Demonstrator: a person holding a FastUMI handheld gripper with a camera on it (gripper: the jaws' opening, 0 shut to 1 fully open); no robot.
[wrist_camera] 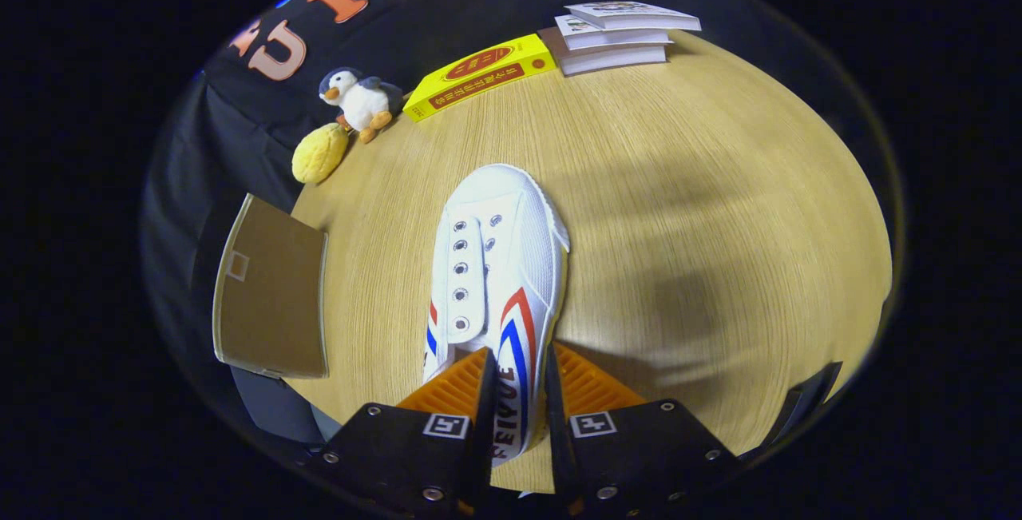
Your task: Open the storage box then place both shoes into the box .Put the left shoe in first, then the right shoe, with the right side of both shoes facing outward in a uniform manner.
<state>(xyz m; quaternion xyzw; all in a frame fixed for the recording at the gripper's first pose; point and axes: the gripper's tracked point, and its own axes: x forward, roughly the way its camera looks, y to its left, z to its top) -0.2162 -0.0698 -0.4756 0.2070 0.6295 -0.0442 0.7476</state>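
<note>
On table [639, 208] | shoe [495, 264]: white, red-blue side stripes, unlaced | gripper [517, 392] jaws clamped on its side wall

Open counter [718, 208] lies to the right of the shoe [495, 264] pinched in the gripper [517, 408]. Box flap [271, 296] stands left; penguin [359, 101], yellow plush [319, 152], yellow box [479, 73], books [619, 37] line the far edge.

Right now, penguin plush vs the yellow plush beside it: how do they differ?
The penguin plush is dark and white with orange feet; the yellow plush is one plain colour. The penguin has a clear beaked figure; the yellow one is a rounded lump. Both lie at the wooden table's far edge, touching, well beyond the gripper, shut on the white shoe.
</note>
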